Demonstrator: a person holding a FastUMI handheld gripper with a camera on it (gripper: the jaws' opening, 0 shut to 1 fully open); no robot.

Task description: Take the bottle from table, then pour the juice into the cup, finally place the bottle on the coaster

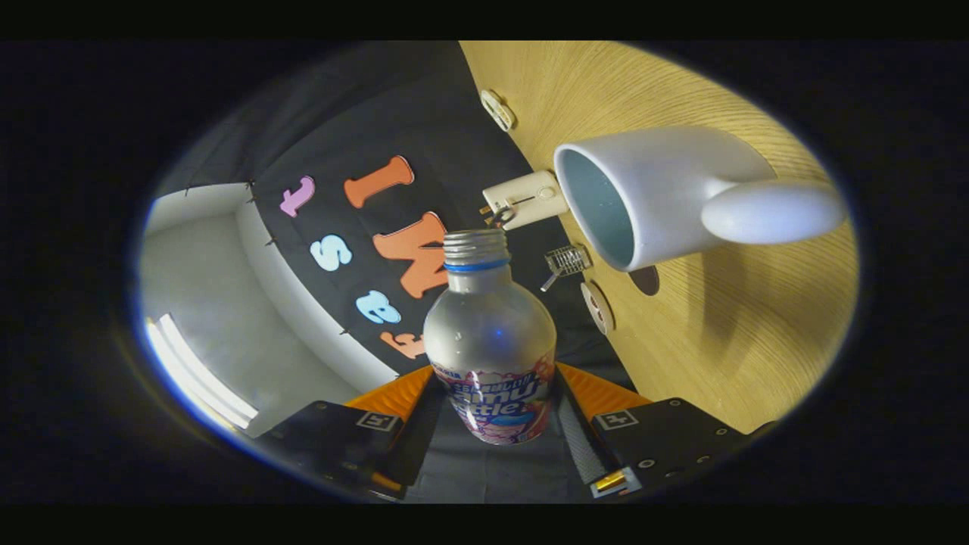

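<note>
Clamped between my gripper [496,424] fingers, the silver labelled uncapped bottle [490,344] points its neck at twelve o'clock, white ceramic cup [651,193] mouth at two o'clock.

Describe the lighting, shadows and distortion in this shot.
Gripper view: fisheye bends the table edge; the whole scene is tilted. The cup casts a soft shadow on the wood. A bright light strip glares beyond the tool, shut on the bottle, whose shoulder shows small highlights.

Gripper [496,412] rolled hard to 1 side, view tilted. 2 fingers [579,439] closed in on the bottle [490,348], both pressing its lower body, held between them.
</note>
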